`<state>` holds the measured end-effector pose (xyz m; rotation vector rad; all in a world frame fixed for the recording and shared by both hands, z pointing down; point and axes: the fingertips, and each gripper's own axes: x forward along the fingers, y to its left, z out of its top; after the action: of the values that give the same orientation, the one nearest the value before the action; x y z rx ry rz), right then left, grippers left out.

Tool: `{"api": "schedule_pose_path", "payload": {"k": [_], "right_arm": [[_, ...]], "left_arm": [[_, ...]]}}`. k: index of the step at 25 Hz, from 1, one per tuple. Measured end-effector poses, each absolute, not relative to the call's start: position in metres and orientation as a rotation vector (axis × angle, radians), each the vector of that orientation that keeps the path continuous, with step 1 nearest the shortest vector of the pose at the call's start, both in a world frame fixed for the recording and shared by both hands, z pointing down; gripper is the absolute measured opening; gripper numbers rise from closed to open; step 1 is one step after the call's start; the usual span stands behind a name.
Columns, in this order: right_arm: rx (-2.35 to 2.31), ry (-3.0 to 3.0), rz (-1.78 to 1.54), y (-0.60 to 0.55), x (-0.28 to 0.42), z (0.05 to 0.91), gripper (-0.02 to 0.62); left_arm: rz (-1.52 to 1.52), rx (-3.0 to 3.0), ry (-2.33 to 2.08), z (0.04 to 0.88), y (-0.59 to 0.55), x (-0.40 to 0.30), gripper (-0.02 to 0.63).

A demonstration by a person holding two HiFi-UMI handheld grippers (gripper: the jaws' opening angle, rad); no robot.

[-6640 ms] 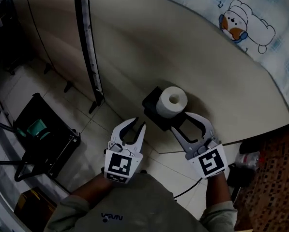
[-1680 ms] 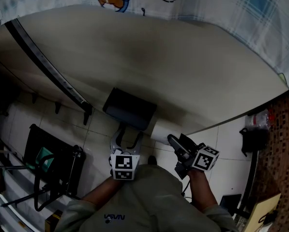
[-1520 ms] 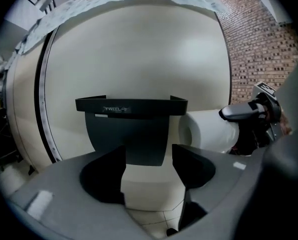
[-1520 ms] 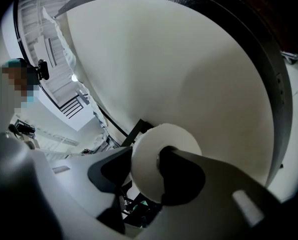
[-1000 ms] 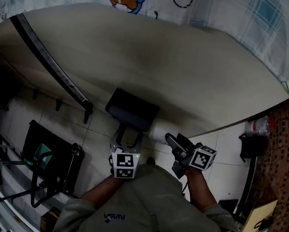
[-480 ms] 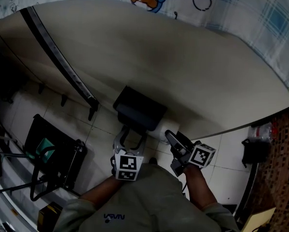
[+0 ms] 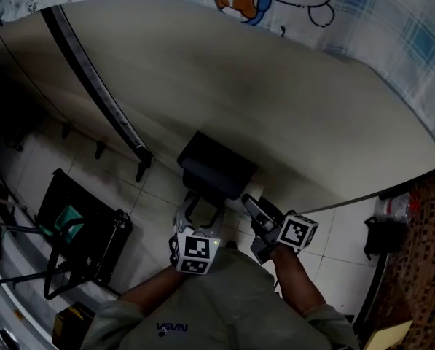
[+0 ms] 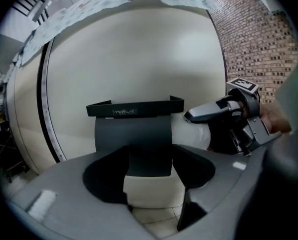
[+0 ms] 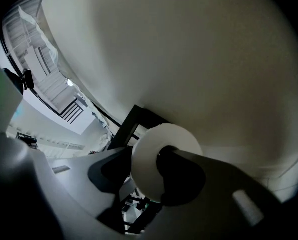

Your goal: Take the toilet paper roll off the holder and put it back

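while the black holder (image 7: 216,165) sits fixed on the beige curved panel (image 7: 297,100), the toilet paper roll (image 9: 145,165) is at its three o'clock side in the left gripper view, close against the holder's edge. whether the two touch i cannot tell. the right gripper (image 7: 253,211) is clamped on the roll. in the left gripper view one of its fingers (image 8: 208,112) lies along the top of the white paper. in the right gripper view the roll's flat end faces the camera, with one jaw at its eight o'clock and the other crossing the core toward four o'clock. the left gripper (image 7: 197,211) is at the holder's six o'clock in the head view, with its jaws wide apart and gripping nothing. the holder's curved front plate shows beyond the gap at twelve o'clock. a black floor stand (image 7: 79,228) sits on the tiled floor (image 7: 155,195) at the left gripper's nine o'clock, well apart. a patterned cloth (image 7: 363,13) drapes over the panel's top edge at one o'clock.
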<state>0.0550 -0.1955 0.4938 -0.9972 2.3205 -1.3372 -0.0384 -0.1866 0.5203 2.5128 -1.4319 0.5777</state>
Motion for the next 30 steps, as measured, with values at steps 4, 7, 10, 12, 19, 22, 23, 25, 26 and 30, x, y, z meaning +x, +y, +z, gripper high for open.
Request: {"api": "schedule_pose_path", "payload": {"k": [4, 7, 10, 12, 19, 22, 23, 25, 26, 30], "right_arm": [[-0.985, 2.334, -1.346, -0.201, 0.047, 0.498, 0.164], [-0.963, 2.334, -1.356, -0.204, 0.041, 0.502, 0.164], [-0.949, 2.338, -1.367, -0.207, 0.036, 0.506, 0.164], [-0.906, 2.346, -1.364, -0.209, 0.031, 0.504, 0.166], [-0.857, 2.361, -1.347, -0.2, 0.035, 0.498, 0.169], [-0.875, 2.344, -1.336, -0.193, 0.047, 0.497, 0.169], [-0.883, 2.337, -1.331, -0.19, 0.051, 0.496, 0.169], [-0.897, 2.332, -1.322, -0.186, 0.057, 0.496, 0.161], [-0.904, 2.337, -1.319, -0.183, 0.059, 0.496, 0.149], [-0.928, 2.358, -1.323, -0.177, 0.06, 0.501, 0.062]], "left_arm": [[0.584, 2.517, -1.426, 0.52, -0.187, -0.038, 0.279], [0.59, 2.52, -1.418, 0.522, -0.188, -0.037, 0.279], [0.6, 2.523, -1.411, 0.523, -0.19, -0.036, 0.279], [0.599, 2.523, -1.406, 0.523, -0.19, -0.035, 0.279], [0.586, 2.517, -1.399, 0.525, -0.193, -0.034, 0.279], [0.582, 2.515, -1.396, 0.525, -0.193, -0.034, 0.279], [0.581, 2.515, -1.395, 0.525, -0.193, -0.034, 0.279], [0.579, 2.515, -1.392, 0.526, -0.193, -0.034, 0.279], [0.578, 2.516, -1.39, 0.525, -0.193, -0.034, 0.279], [0.573, 2.518, -1.388, 0.525, -0.193, -0.034, 0.279]]}}
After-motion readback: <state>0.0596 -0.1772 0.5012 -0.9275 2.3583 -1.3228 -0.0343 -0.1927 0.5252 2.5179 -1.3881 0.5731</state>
